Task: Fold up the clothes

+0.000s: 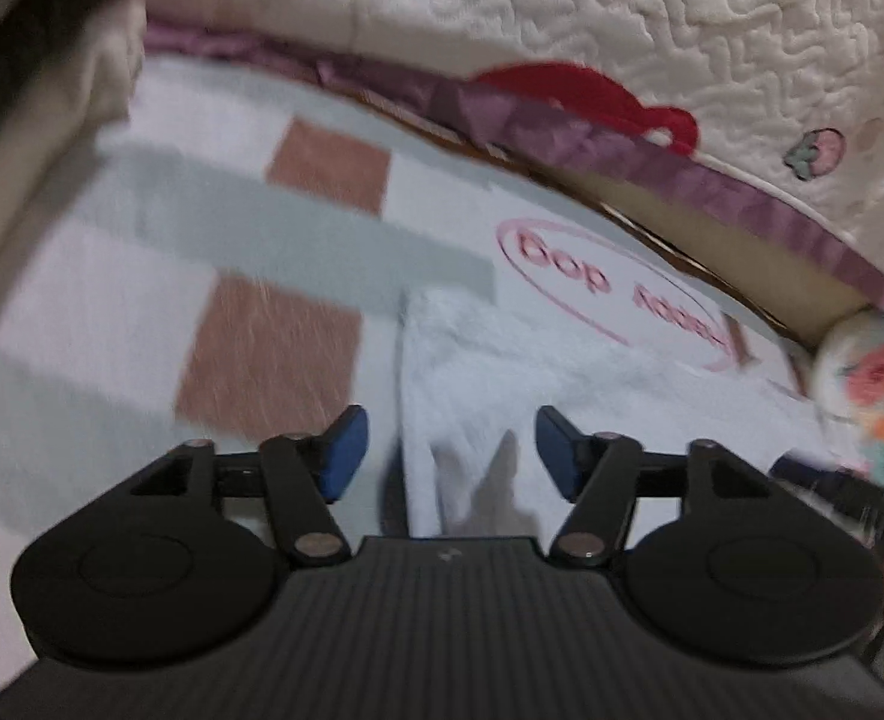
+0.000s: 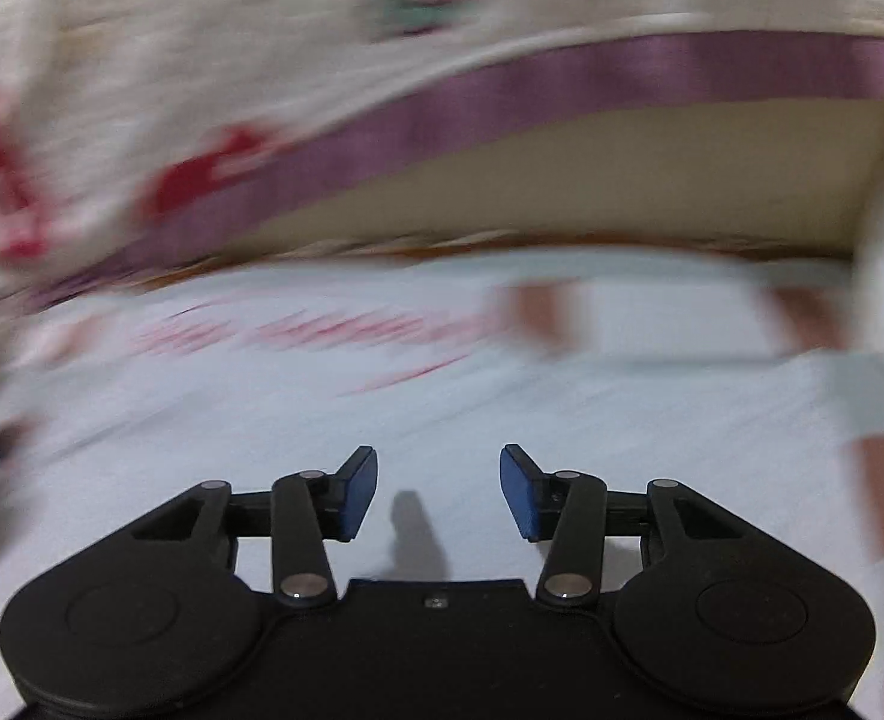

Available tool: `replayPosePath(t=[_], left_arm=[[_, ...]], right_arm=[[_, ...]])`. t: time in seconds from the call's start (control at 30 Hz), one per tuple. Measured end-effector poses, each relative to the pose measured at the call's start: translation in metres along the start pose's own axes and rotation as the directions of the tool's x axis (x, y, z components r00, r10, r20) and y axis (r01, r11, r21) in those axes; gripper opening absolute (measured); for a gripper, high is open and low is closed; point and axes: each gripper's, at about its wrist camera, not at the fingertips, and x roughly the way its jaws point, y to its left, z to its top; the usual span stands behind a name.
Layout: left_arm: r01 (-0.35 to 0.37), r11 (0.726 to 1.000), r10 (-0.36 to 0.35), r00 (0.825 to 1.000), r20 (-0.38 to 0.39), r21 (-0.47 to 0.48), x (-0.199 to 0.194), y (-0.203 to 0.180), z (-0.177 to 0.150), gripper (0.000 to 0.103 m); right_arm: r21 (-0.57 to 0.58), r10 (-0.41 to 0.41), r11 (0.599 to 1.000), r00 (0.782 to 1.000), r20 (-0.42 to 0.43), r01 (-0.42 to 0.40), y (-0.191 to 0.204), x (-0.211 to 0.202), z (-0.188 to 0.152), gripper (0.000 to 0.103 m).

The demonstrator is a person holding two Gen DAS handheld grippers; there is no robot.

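Note:
A white garment point(image 1: 562, 360) lies flat on a pale sheet with brown squares and grey bands point(image 1: 274, 348). Its left edge runs just right of my left gripper's left pad. The cloth carries a pink oval print with letters point(image 1: 610, 288). My left gripper point(image 1: 451, 450) hovers over the garment's near edge, jaws open, nothing between the blue pads. In the right wrist view, which is blurred, the same white garment point(image 2: 442, 408) spreads below my right gripper point(image 2: 439, 492), whose jaws are open and empty. The pink print point(image 2: 322, 330) lies ahead of it.
A quilted cream blanket with red shapes point(image 1: 652, 30) and a purple border point(image 1: 712, 192) hangs along the far side. A floral bundle point(image 1: 880, 390) sits at the right. In the right wrist view the purple border point(image 2: 562, 96) and a beige panel point(image 2: 622, 180) lie behind the sheet.

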Motion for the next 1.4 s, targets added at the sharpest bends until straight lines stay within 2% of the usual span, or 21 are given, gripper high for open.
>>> replayPosePath(t=[0.1,0.2,0.33,0.43,0.47,0.5,0.53,0.6,0.67,0.7,0.73,0.77,0.8,0.9,1.0,1.07,1.17,1.23,1.33,1.37,1.4], left_arm=[[0.057,0.998,-0.058,0.996,-0.065,-0.012,0.003,0.002,-0.007,0.065],[0.042,0.997,-0.04,0.999,-0.032,0.069,0.007,-0.012,-0.008,0.072],[0.01,0.991,-0.013,1.0,0.017,0.137,0.014,-0.026,-0.009,0.071],[-0.02,0.983,0.011,0.999,0.051,0.18,0.02,-0.034,-0.008,0.069],[-0.013,0.982,0.005,0.999,0.046,0.186,0.021,-0.033,-0.008,0.058],[-0.005,0.981,-0.002,0.999,0.04,0.192,0.022,-0.033,-0.007,0.032],[0.003,0.98,-0.009,0.999,0.034,0.197,0.023,-0.032,-0.006,0.018],[0.024,0.983,-0.029,0.999,0.027,0.18,0.023,-0.029,-0.005,0.011],[0.043,0.988,-0.049,0.998,0.035,0.145,0.021,-0.024,-0.002,0.009],[0.046,0.988,-0.054,0.997,0.05,0.149,0.019,-0.025,-0.001,0.008],[0.041,0.986,-0.053,0.996,0.07,0.162,0.016,-0.028,0.001,0.008],[0.036,0.985,-0.051,0.995,0.088,0.169,0.013,-0.032,0.004,0.008],[0.03,0.984,-0.049,0.993,0.105,0.175,0.009,-0.035,0.007,0.008],[0.003,0.979,-0.034,0.989,0.145,0.206,0.004,-0.044,0.013,0.008],[-0.054,0.966,0.016,0.989,0.149,0.253,0.011,-0.049,0.011,0.008],[-0.076,0.968,0.045,0.99,0.133,0.238,0.019,-0.043,0.007,0.008],[-0.067,0.979,0.046,0.993,0.112,0.191,0.027,-0.031,0.003,0.008],[-0.052,0.984,0.035,0.994,0.104,0.169,0.027,-0.027,0.004,0.008],[-0.073,0.979,0.053,0.993,0.106,0.192,0.029,-0.03,0.001,0.009],[-0.085,0.978,0.065,0.992,0.108,0.192,0.028,-0.032,0.001,0.014],[-0.098,0.977,0.078,0.991,0.111,0.19,0.027,-0.033,0.0,0.022]], right_arm=[[-0.137,0.174,0.973,0.982,-0.08,-0.183,0.054,-0.013,-0.031,0.051],[-0.203,0.325,0.913,0.933,-0.157,-0.353,0.102,-0.025,-0.057,0.051],[-0.292,0.425,0.821,0.867,-0.261,-0.49,0.159,-0.04,-0.08,0.051],[-0.407,0.442,0.721,0.824,-0.355,-0.562,0.199,-0.052,-0.095,0.051],[-0.446,0.441,0.683,0.813,-0.38,-0.579,0.212,-0.056,-0.101,0.052],[-0.48,0.432,0.651,0.807,-0.402,-0.588,0.224,-0.058,-0.107,0.053],[-0.51,0.416,0.627,0.807,-0.42,-0.589,0.233,-0.058,-0.114,0.053],[-0.566,0.367,0.601,0.824,-0.432,-0.564,0.245,-0.054,-0.125,0.054],[-0.606,0.319,0.603,0.853,-0.413,-0.519,0.249,-0.049,-0.136,0.054],[-0.612,0.313,0.607,0.861,-0.402,-0.506,0.248,-0.047,-0.139,0.05],[-0.615,0.313,0.613,0.867,-0.389,-0.497,0.247,-0.047,-0.141,0.042],[-0.603,0.323,0.626,0.868,-0.376,-0.494,0.244,-0.048,-0.141,0.013],[-0.583,0.338,0.644,0.868,-0.364,-0.496,0.24,-0.05,-0.138,0.011],[-0.455,0.404,0.716,0.846,-0.349,-0.53,0.226,-0.053,-0.124,0.008],[-0.373,0.429,0.764,0.846,-0.317,-0.527,0.219,-0.057,-0.119,0.008],[-0.337,0.428,0.789,0.853,-0.299,-0.514,0.221,-0.058,-0.12,0.008],[-0.301,0.426,0.802,0.848,-0.316,-0.516,0.223,-0.052,-0.123,0.008],[-0.247,0.443,0.81,0.832,-0.334,-0.531,0.22,-0.047,-0.123,0.008],[-0.211,0.466,0.802,0.806,-0.364,-0.559,0.217,-0.043,-0.122,0.009],[-0.21,0.476,0.794,0.798,-0.371,-0.571,0.218,-0.045,-0.122,0.012],[-0.203,0.505,0.772,0.775,-0.38,-0.603,0.22,-0.049,-0.124,0.011]])
